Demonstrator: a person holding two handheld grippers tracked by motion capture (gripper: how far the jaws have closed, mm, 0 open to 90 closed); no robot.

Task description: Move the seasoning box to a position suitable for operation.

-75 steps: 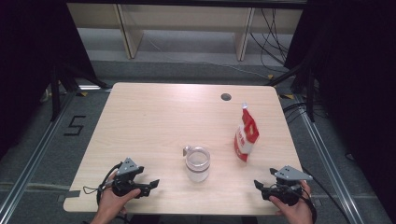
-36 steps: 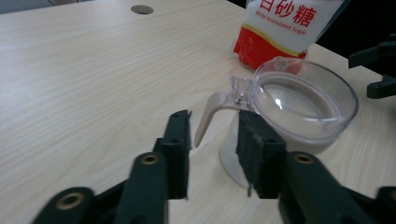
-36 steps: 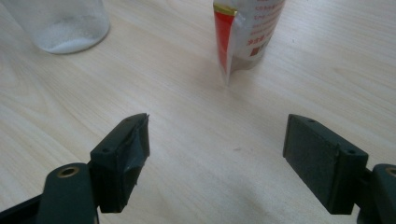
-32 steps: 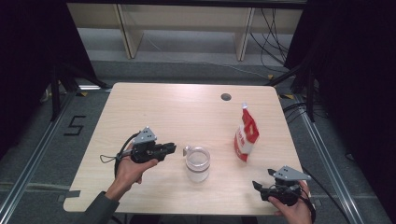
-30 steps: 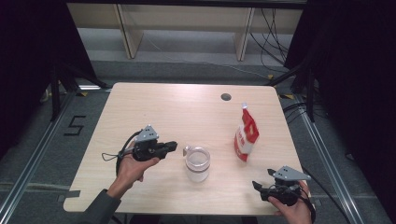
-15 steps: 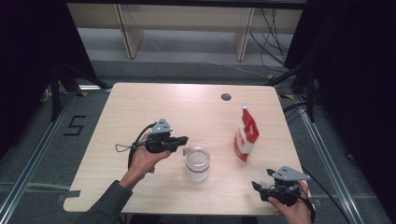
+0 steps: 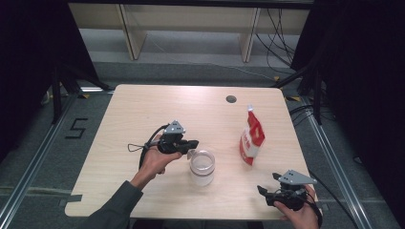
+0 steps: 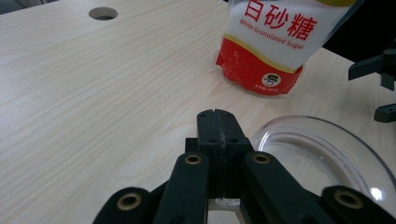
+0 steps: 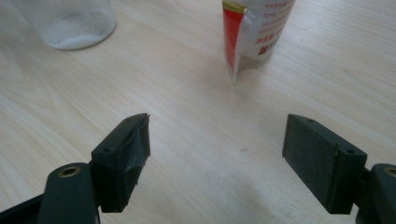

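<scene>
Risk: left gripper (image 7: 191, 143), jaws pressed together and empty, sits at the glass jar (image 7: 202, 167) rim's 10 o'clock; a nudge could tip it. Right gripper (image 7: 268, 191), jaws wide and empty, rests at 5 o'clock of the jar, clear of the sugar pouch (image 7: 251, 138).

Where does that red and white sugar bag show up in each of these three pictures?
High view: the sugar bag stands right of centre on the table, right of the glass jar.
Left gripper view: top right, beyond the jar's rim.
Right gripper view: top, right of centre, cut off by the frame edge.
Shared landmark: the glass jar, top left in the right gripper view.
</scene>
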